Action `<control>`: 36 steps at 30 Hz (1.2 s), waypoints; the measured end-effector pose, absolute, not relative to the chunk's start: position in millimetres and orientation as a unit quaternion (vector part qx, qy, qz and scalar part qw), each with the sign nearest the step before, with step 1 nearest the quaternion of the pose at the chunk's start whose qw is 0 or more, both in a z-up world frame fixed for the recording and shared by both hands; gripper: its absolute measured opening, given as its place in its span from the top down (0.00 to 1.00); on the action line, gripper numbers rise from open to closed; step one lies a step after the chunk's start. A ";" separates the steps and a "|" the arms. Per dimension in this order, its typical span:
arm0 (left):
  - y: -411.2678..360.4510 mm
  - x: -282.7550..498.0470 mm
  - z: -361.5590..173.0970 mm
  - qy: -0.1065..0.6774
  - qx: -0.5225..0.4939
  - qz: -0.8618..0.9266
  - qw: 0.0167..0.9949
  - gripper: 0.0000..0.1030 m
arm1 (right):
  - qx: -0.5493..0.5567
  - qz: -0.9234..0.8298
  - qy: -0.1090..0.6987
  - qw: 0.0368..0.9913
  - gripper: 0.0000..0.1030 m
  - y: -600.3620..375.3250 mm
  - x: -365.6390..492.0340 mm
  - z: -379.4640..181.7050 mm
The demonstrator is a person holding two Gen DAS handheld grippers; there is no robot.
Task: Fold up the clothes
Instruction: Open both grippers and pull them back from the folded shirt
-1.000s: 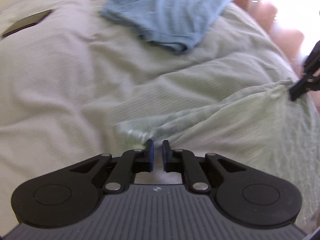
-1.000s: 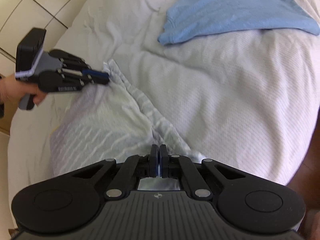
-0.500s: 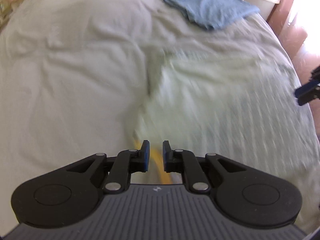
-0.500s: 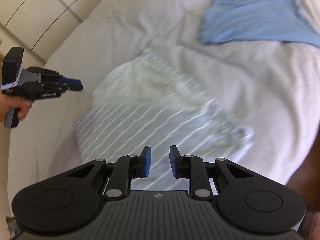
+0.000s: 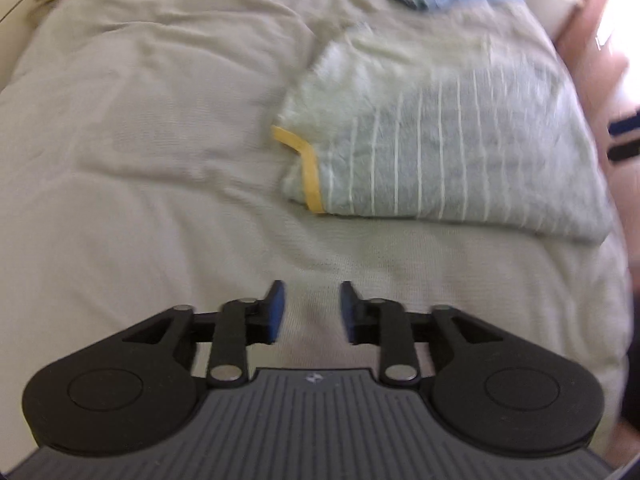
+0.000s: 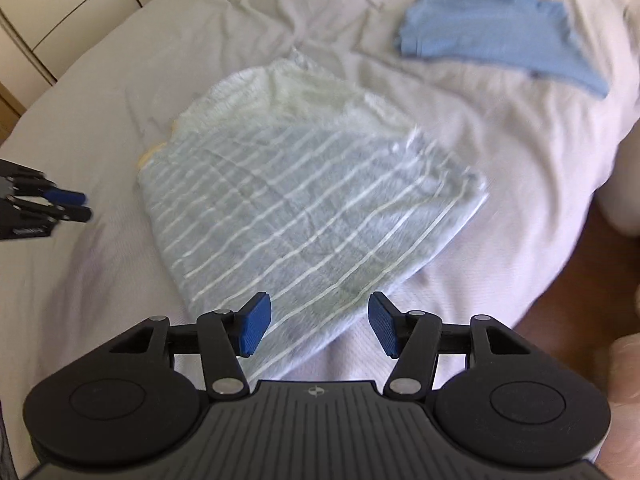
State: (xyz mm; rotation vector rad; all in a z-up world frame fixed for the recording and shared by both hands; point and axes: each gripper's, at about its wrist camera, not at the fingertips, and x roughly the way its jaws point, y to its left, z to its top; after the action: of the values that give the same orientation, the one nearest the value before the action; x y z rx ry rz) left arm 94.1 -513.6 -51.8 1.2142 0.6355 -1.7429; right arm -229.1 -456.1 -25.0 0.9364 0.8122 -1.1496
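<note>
While both grippers hang empty over the bed (image 6: 280, 12), the striped garment (image 6: 304, 196) lies doubled over on the sheet, pale inner side showing at its 12 o'clock edge and a yellow trim strip (image 5: 306, 160) at the 9 o'clock corner in the left wrist view. A blue garment (image 6: 500, 36) sits apart toward 1 o'clock, already a flat compact shape.

Left gripper (image 5: 311, 312): fingers spread w/ nothing between, bare sheet under them, the striped piece off toward 1 o'clock. Right gripper (image 6: 316, 328): fingers wide apart, hovering over the near corner of the striped piece, not pinching it.

Step in hand, as I read it: between folds on the striped piece. One fold looks laid, but the shape is loose, w/ a ragged far edge, so it could be mid-way or near done; can't settle which from this.

If another fold follows, it needs each gripper to pinch a corner of the same edge through both layers, lift just clear of the sheet and carry evenly across so the edges meet. Frames are blurry, so fine edge detail is unclear.
</note>
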 end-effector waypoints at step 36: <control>-360.5 52.3 73.3 0.244 0.399 -0.728 0.501 0.02 | 0.384 -0.582 0.334 0.634 0.04 -313.1 -185.6 119.3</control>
State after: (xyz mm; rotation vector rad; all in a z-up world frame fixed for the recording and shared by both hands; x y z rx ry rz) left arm 52.3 -360.5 73.3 0.9635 0.5897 -1.7599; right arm -185.6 -313.1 119.3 0.8785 0.7631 -1.3301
